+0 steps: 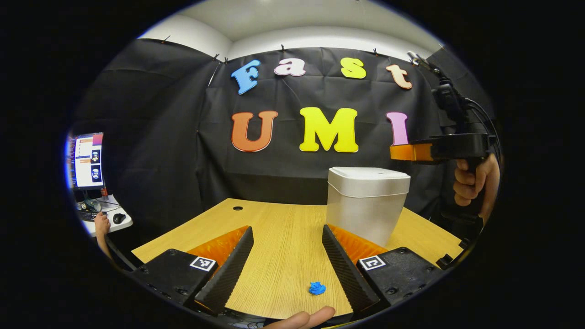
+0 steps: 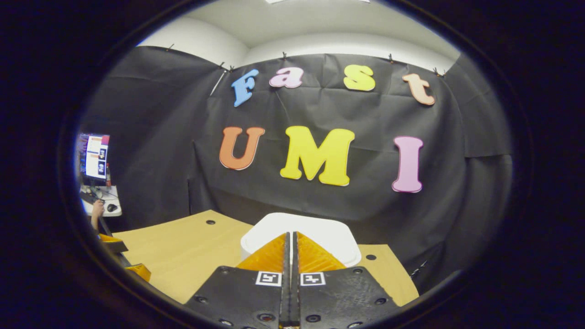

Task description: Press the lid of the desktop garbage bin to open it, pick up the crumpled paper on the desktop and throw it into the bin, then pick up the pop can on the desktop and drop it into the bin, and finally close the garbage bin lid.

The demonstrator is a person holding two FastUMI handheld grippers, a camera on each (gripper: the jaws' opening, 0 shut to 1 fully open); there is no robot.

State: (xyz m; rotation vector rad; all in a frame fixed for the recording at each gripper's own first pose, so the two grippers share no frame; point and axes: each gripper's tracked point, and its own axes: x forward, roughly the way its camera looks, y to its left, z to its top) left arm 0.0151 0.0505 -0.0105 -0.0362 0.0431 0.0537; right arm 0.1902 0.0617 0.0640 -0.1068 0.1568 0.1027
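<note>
The left gripper (image 1: 286, 246) is held low over the counter (image 1: 283, 228), jaws wide apart with nothing between them. The crumpled paper (image 1: 317, 288) lies just in front of the bin (image 1: 367, 201), on bare wood. The right gripper (image 2: 289, 249) is seen jaws together above the bin's closed lid (image 2: 320, 235). No readable label is seen on the bin.

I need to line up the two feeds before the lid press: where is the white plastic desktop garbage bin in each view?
Left gripper view: the white plastic desktop garbage bin stands right of centre on the wooden table, lid closed.
Right gripper view: its lid sits low at centre, just beyond the closed jaws of the right gripper.
Shared landmark: the monitor at the far left.
</note>
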